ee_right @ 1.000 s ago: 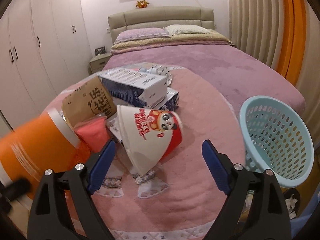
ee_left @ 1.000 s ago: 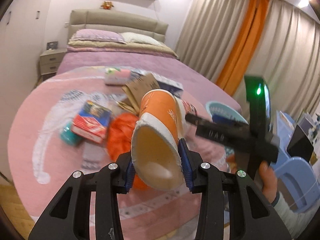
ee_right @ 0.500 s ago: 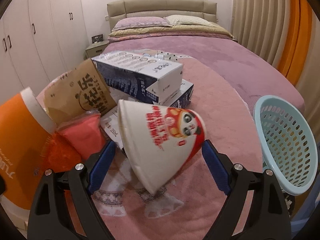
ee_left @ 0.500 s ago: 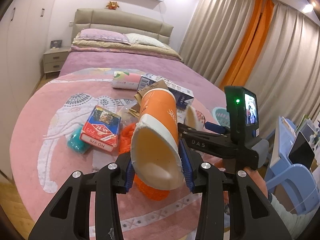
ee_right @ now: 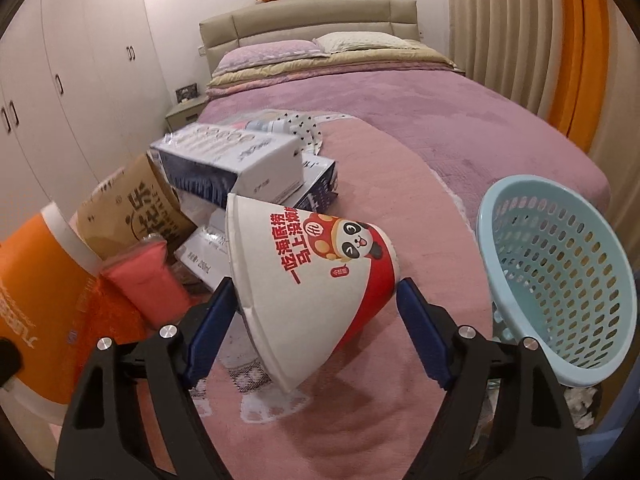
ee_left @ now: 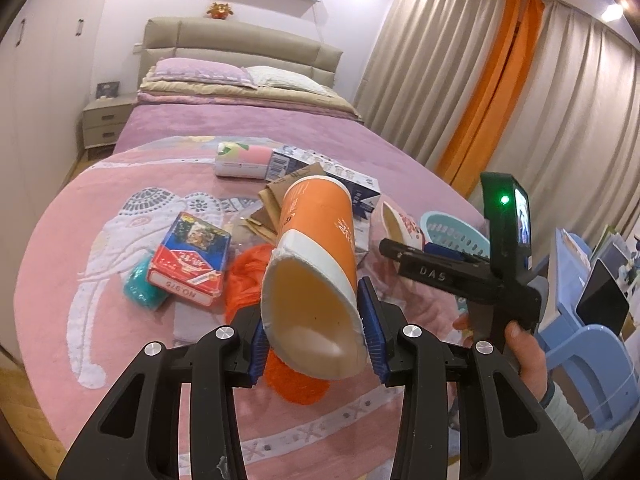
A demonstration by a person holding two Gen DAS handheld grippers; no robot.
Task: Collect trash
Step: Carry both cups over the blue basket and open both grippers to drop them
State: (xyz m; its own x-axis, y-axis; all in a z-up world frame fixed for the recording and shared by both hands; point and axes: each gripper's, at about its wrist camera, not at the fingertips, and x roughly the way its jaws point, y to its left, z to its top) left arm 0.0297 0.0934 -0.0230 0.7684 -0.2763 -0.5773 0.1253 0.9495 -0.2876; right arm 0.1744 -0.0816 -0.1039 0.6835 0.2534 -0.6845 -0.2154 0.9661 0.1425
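My left gripper [ee_left: 314, 336] is shut on an orange paper cup [ee_left: 316, 232], which it holds tilted above the pink rug with the mouth towards the camera. The same cup [ee_right: 36, 300] fills the left edge of the right wrist view. A white and red paper bowl [ee_right: 312, 264] with a panda print lies on its side on the rug. My right gripper [ee_right: 316, 300] straddles it, jaws closing, blue pads right at its rim and base. From the left wrist view, the right gripper [ee_left: 408, 240] reaches the bowl [ee_left: 400, 224] beside the pale blue basket [ee_left: 452, 232].
The blue basket [ee_right: 560, 280] stands right of the bowl. On the rug [ee_left: 80, 240] lie a red box [ee_left: 188, 256], a teal wad [ee_left: 140, 290], orange netting [ee_left: 248, 276], a brown paper bag [ee_right: 136, 208], blue-white cartons [ee_right: 240, 164] and a pink packet [ee_right: 148, 280]. The bed lies behind.
My right gripper moved forward until the panda bowl lay between its fingers, and its jaws narrowed. The left gripper kept its hold on the orange cup.
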